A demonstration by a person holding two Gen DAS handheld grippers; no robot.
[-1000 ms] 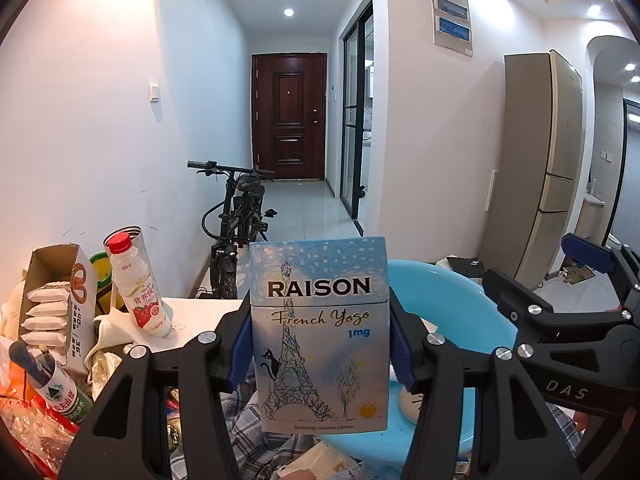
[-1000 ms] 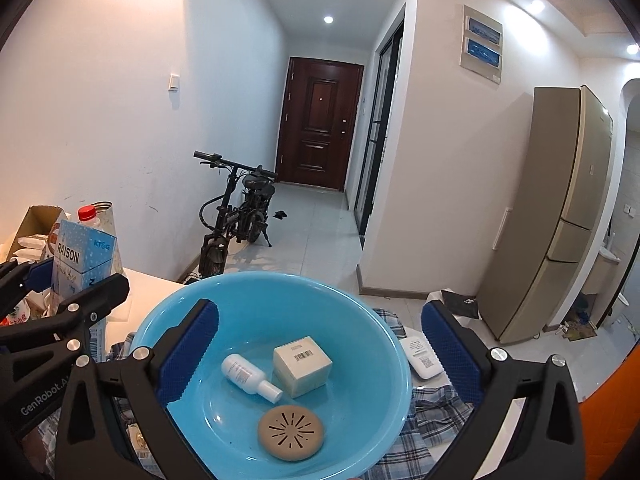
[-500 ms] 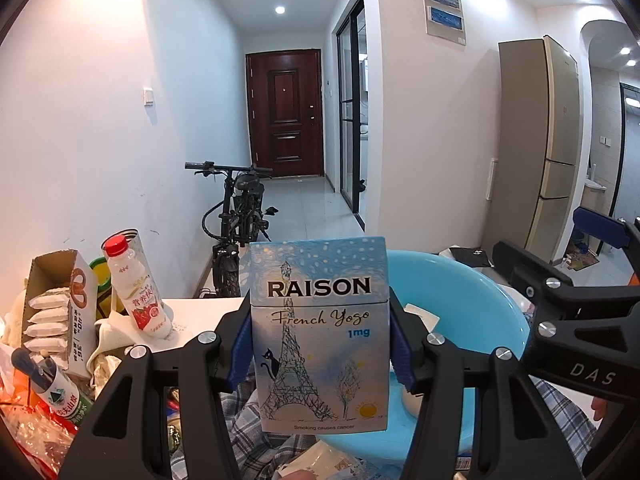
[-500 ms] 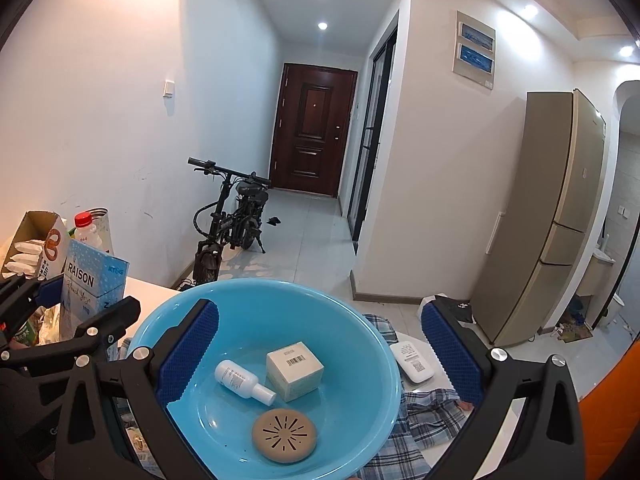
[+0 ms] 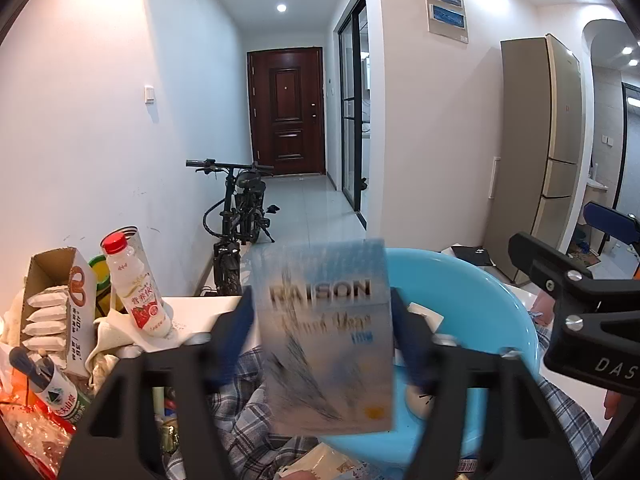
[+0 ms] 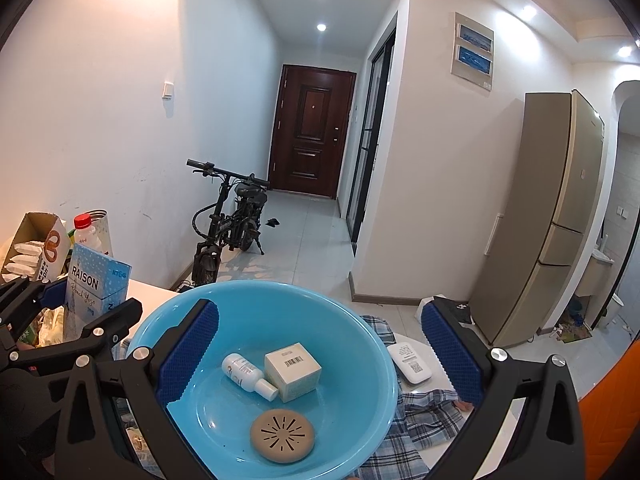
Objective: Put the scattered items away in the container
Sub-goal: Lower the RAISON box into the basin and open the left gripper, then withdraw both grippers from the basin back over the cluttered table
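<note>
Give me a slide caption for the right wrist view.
Open right gripper over blue basin holding bottle, box and tan disc.
</note>
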